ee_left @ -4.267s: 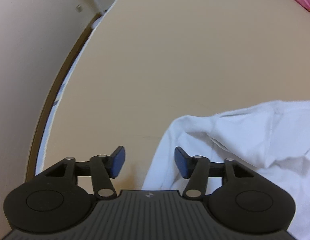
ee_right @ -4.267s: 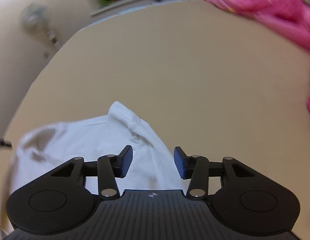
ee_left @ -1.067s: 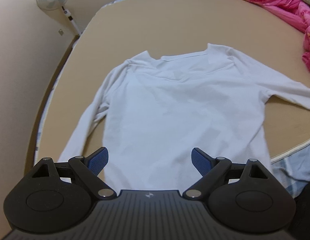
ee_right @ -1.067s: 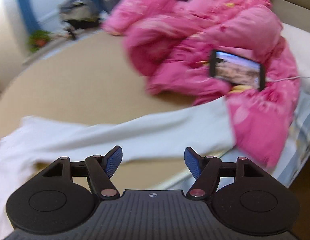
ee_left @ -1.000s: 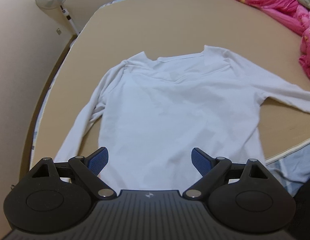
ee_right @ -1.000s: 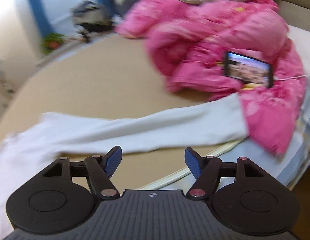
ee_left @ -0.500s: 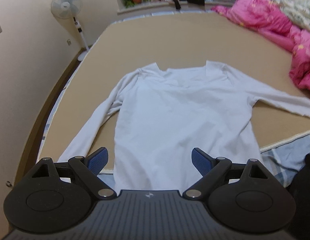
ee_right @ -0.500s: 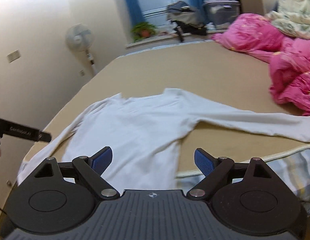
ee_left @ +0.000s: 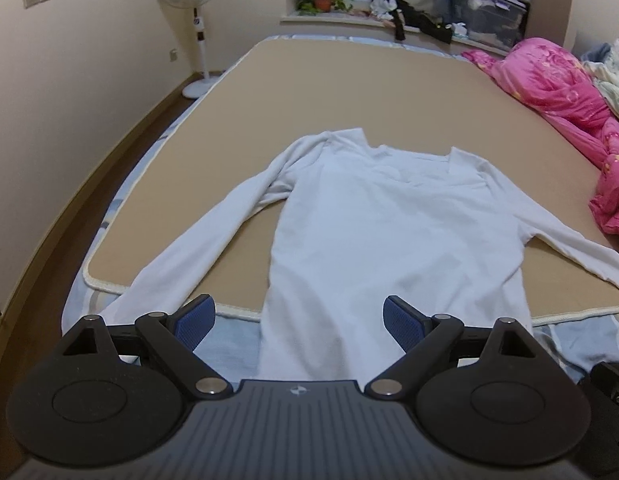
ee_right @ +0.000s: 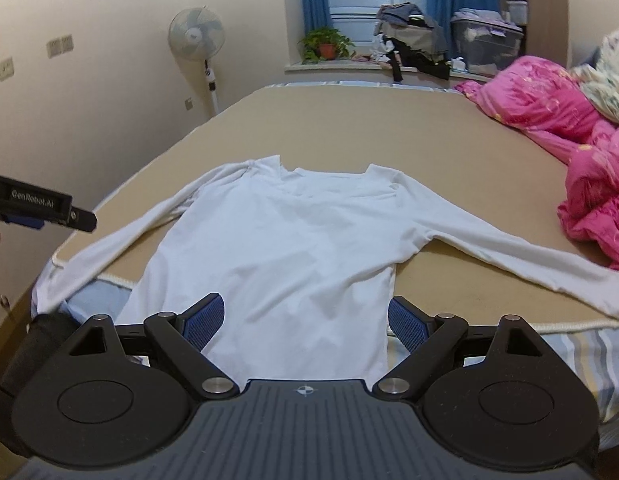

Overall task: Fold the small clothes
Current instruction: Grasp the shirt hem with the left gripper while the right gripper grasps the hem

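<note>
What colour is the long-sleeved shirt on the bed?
White; the long-sleeved shirt shows best in the left wrist view.

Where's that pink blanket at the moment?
The pink blanket is bunched along the bed's right side in both views, beside the white shirt, whose right sleeve end lies against it.

Both wrist cameras are looking from the foot of the bed [ee_left: 389, 92] toward the window, pulled well back. Both are sharing the spread white shirt [ee_left: 389, 232], the fan [ee_right: 195, 42] and the pink quilt [ee_right: 549, 96].
</note>
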### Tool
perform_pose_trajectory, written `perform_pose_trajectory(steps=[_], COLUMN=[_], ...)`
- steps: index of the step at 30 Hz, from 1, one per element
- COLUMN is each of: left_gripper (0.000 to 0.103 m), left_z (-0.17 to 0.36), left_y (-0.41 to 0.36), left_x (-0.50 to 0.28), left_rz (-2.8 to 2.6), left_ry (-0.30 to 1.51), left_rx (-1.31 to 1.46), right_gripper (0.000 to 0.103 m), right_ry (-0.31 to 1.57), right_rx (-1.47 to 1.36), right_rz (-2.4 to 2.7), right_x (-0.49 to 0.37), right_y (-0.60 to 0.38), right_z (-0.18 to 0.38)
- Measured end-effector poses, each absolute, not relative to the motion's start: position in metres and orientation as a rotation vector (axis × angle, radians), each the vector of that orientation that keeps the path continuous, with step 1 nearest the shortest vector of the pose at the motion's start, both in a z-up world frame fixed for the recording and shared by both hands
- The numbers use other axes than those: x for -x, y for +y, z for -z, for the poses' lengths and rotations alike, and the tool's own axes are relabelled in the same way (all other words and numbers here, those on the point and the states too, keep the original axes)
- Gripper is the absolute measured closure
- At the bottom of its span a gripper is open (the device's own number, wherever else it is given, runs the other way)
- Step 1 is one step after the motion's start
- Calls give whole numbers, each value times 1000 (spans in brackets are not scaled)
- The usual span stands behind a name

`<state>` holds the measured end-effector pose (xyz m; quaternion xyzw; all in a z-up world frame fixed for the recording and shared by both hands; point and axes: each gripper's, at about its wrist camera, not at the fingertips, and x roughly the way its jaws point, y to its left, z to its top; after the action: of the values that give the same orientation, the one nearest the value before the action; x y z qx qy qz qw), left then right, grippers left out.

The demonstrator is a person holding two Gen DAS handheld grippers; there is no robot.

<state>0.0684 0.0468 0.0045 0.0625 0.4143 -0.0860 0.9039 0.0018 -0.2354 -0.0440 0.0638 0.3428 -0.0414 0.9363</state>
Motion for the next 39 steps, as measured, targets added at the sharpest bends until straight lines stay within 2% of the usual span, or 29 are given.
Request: perform_pose_trajectory(steps=[10, 22, 23, 24, 27, 29, 30, 32, 33, 34, 39], left_gripper=[9, 9, 9, 9, 9, 10, 12, 47, 60, 99, 101], left_z=[63, 147, 151, 155, 167, 177, 181, 186, 182, 176, 124], left_y=[91, 92, 94, 92, 87, 84, 84, 82, 80, 78, 91], left_x=[-87, -119, -124, -127, -141, -151, -154, -158, -159, -156, -130], left_rz=[68, 72, 63, 63, 97, 117, 134, 148, 137, 154, 139], left_ry=[1009, 1241, 1243, 1245, 1265, 1297, 1308, 1327, 1318, 1305, 1213], left_rx=[-158, -233, -228, -228, -226, -208, -188, -151, -155, -155, -197], right_gripper=[13, 14, 19, 39, 71, 86, 88, 97, 97, 97, 98], right_ry=[897, 1130, 1157, 1188, 1197, 1185, 1182, 1176, 1174, 1170, 1115], right_rx=[-136, -241, -240, -241, -212, -250, -278, -309, -323, -346, -421], right_rz=[178, 146, 133, 102, 71, 50, 50, 53, 52, 52, 57], right_x=[-12, -69, -72, -75, -73, -71, -70, -68, -67, -65, -50], right_y=[-279, -288, -290, -290, -290, -295, -299, -306, -309, -313, -335], right_z=[105, 195, 202, 209, 211, 206, 203, 200, 198, 194, 158])
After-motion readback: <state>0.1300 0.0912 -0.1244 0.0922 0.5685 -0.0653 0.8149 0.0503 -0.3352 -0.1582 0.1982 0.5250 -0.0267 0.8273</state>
